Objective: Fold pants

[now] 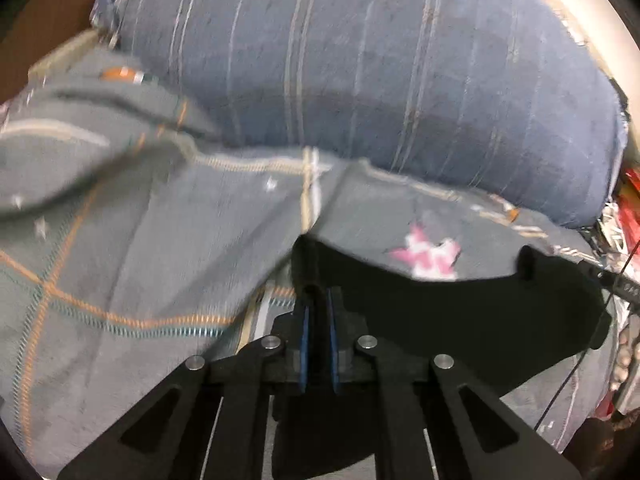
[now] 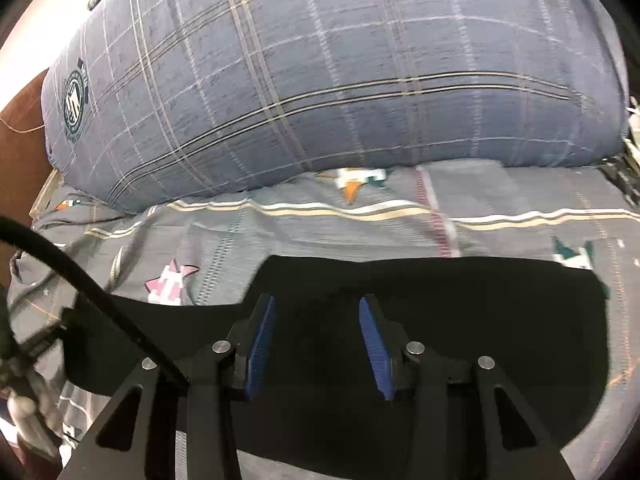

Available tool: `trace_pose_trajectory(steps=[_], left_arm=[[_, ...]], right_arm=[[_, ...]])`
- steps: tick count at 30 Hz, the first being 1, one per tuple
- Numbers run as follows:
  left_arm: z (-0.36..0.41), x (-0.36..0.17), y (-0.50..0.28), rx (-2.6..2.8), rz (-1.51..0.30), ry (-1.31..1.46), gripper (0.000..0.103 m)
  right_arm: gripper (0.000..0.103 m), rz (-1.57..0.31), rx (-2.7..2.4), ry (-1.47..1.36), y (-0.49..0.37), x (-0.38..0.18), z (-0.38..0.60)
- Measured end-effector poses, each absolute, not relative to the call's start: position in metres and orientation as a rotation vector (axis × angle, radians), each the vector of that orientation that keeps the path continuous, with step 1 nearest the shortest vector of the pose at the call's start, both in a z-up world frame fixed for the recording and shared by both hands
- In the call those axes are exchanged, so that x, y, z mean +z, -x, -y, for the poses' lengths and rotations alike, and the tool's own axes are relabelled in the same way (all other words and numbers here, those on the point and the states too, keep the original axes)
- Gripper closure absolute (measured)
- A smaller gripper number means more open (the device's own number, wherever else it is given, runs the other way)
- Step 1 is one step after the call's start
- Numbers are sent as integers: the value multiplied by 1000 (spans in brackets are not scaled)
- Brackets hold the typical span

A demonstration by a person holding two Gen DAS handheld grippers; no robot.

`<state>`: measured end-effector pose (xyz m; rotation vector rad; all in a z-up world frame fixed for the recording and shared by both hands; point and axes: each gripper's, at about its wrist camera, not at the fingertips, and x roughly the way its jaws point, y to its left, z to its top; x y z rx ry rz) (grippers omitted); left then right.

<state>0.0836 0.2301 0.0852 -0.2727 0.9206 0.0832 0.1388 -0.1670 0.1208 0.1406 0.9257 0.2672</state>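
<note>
Black pants [image 1: 440, 312] lie spread on a grey patterned bed sheet [image 1: 120, 260]. My left gripper [image 1: 318, 296] is at their left edge. Its blue pads are almost together with dark cloth between them, and the edge of the pants rises to a peak just above the fingertips. In the right wrist view the pants [image 2: 460, 320] stretch wide across the sheet [image 2: 360, 224]. My right gripper [image 2: 317, 300] hovers over their middle, open, with a wide gap between its blue pads [image 2: 262, 344] and no fold of cloth pinched.
A large blue plaid pillow [image 2: 340, 80] fills the far side of the bed [image 1: 360, 60]. A black cable [image 2: 80, 276] crosses the left of the right wrist view. Red and silvery clutter [image 1: 628, 200] lies past the bed's right edge. A brown wooden board [image 2: 20, 152] stands at the left.
</note>
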Motion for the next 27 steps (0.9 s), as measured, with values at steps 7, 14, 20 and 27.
trace_pose_trajectory(steps=[7, 14, 20, 27], left_arm=[[-248, 71, -123, 135, -929, 355, 95], [-236, 16, -130, 190, -996, 316, 94], [-238, 21, -116, 177, -992, 337, 91], [-247, 13, -109, 174, -954, 373, 81]], right_arm=[[55, -929, 234, -229, -140, 117, 204], [36, -967, 293, -134, -161, 118, 140], [33, -1069, 188, 156, -189, 90, 63], [98, -1086, 99, 249, -198, 90, 42]])
